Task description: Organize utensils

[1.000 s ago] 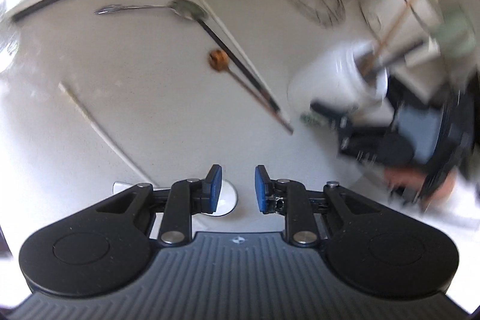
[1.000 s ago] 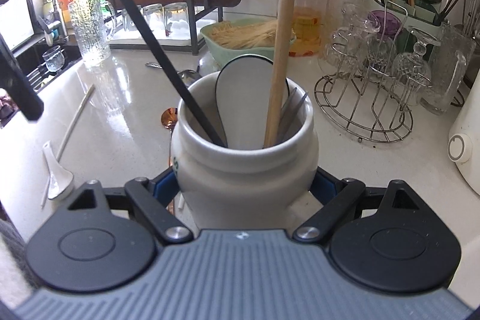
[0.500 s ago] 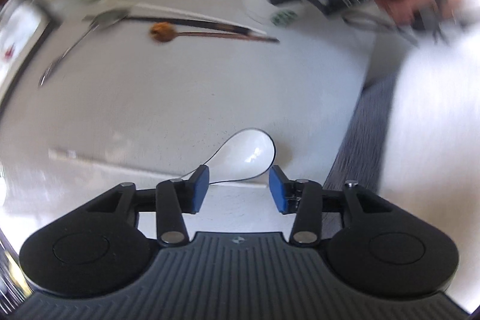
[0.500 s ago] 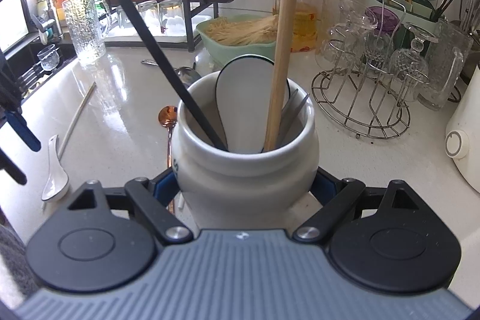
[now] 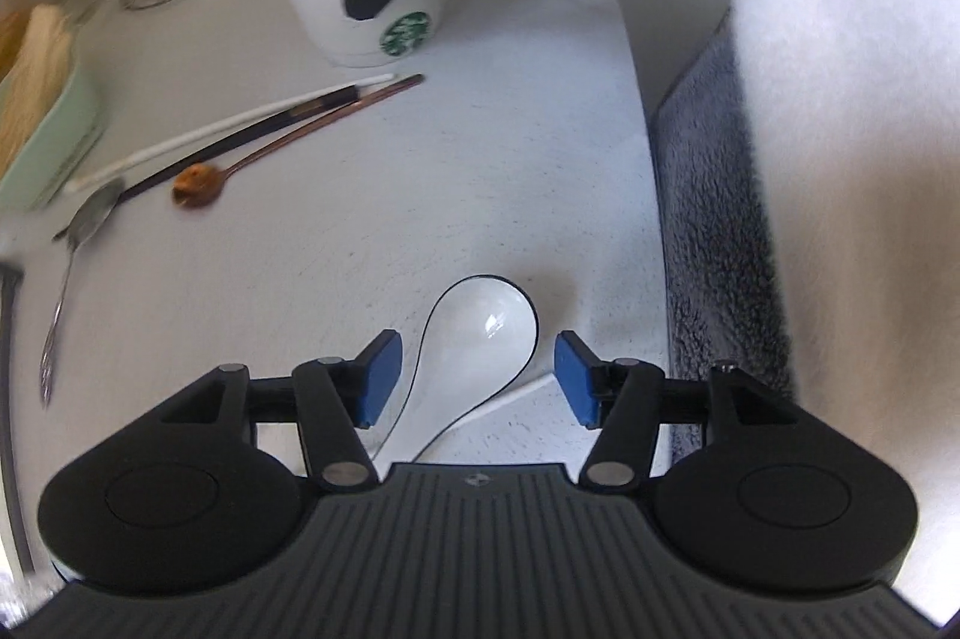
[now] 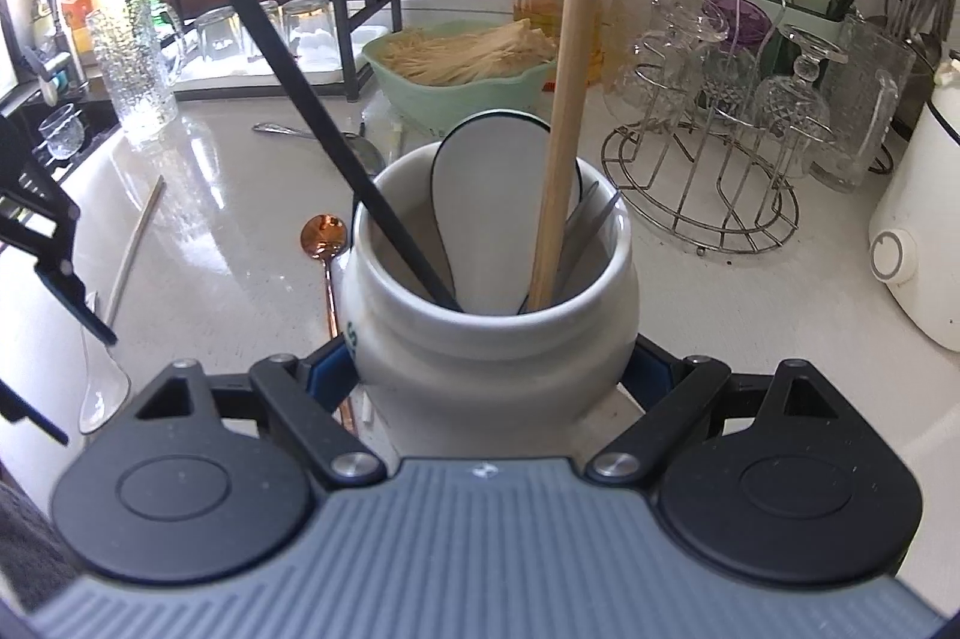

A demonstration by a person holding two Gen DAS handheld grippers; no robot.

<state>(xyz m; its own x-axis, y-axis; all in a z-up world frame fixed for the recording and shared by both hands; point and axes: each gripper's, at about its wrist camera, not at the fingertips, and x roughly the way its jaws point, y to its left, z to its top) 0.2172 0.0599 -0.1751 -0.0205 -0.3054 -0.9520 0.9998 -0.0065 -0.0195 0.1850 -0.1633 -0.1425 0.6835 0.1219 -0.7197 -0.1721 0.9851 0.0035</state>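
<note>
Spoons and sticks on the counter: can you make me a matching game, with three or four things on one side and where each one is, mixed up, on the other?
Things:
1. white soup spoon
2. copper spoon
3. wooden stick
4. dry noodles

Places:
A. standing up in the white jar
B. lying flat between the fingers of the left tool
C. piled in the green bowl
D. lying on the counter beside a black chopstick

Pairs: 1-B, 2-D, 3-A, 4-C
</note>
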